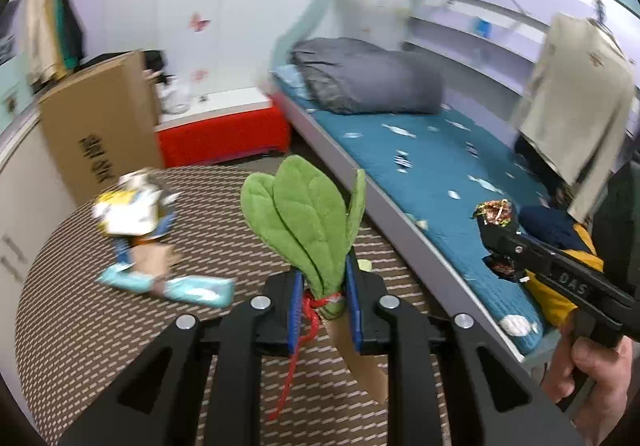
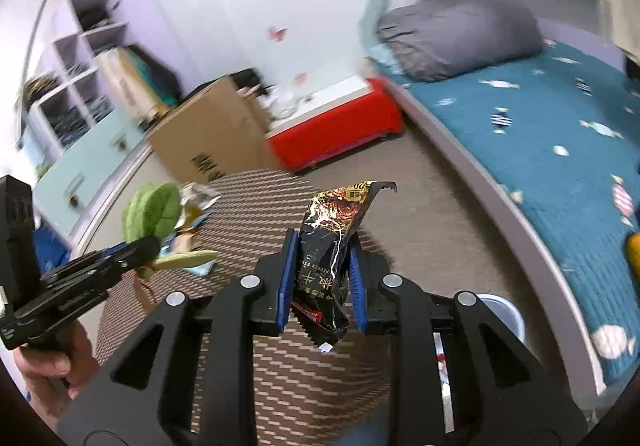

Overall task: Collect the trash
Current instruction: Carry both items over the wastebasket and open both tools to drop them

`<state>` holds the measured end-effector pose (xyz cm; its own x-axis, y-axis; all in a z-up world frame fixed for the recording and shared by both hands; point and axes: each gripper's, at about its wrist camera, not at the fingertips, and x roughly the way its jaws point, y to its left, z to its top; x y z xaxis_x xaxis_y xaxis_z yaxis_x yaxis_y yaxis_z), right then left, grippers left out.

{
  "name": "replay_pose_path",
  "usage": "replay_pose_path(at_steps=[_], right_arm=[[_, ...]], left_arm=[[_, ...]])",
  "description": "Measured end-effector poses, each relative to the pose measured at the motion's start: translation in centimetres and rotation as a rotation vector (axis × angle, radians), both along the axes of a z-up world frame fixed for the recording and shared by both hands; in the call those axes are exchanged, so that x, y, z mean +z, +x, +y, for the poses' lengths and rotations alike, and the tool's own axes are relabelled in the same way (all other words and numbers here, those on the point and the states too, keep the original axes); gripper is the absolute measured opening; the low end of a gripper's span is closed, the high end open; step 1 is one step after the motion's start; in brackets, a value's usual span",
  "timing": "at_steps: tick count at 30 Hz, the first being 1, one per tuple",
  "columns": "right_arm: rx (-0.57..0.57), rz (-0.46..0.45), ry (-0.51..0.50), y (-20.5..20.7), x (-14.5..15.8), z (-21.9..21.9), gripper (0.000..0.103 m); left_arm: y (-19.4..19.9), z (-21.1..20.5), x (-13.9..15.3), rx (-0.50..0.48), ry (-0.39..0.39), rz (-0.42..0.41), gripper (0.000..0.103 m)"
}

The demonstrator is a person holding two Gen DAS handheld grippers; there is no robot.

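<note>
My left gripper (image 1: 323,300) is shut on a green plush leaf bundle (image 1: 308,222) tied with red string and a brown paper tag, held above the brown woven table (image 1: 100,326). My right gripper (image 2: 322,282) is shut on a black and gold snack wrapper (image 2: 332,246), held over the table's edge. The right gripper also shows in the left wrist view (image 1: 500,242) with the wrapper (image 1: 496,212). The left gripper shows in the right wrist view (image 2: 140,250) with the plush (image 2: 152,214). Several wrappers (image 1: 136,214) and a light blue packet (image 1: 200,288) lie on the table.
A white bin (image 2: 504,316) stands on the floor below right of the table. A bed with a teal cover (image 1: 440,174) and grey duvet runs along the right. A cardboard box (image 1: 100,126) and a red bench (image 1: 224,134) stand behind the table.
</note>
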<state>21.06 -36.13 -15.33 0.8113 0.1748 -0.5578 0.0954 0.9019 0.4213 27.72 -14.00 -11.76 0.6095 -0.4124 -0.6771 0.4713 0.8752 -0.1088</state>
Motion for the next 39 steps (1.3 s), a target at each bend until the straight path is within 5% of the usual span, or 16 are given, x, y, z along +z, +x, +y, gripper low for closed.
replay_pose_path(at_steps=[11,27,30,33,34,39], right_arm=[[-0.304,0.168,0.14,-4.3,-7.8,-13.2,0.024],[-0.328,0.353,0.265,-1.9,-17.8,-17.4,0.026],[-0.336,0.374,0.283,-1.6,-18.7,-18.1,0.028],[-0.35,0.389,0.317,-1.5,-19.6,-18.6,0.064],[-0.356,0.386,0.329,-1.6,-19.7,-18.6,0.07],[-0.383,0.378,0.363,-2.7,-19.8,-19.0,0.094]], left_arm=[[0.3,-14.5,-5.4,-0.243,0.068,0.145,0.019],[1.4,-27.0,-16.6,-0.38,0.298,0.345,0.019],[1.7,-28.0,-17.7,-0.396,0.338,0.357,0.027],[2.0,-28.4,-18.7,-0.392,0.389,0.365,0.08],[2.1,-28.3,-18.6,-0.386,0.394,0.346,0.087],[2.9,-27.1,-17.4,-0.353,0.401,0.318,0.087]])
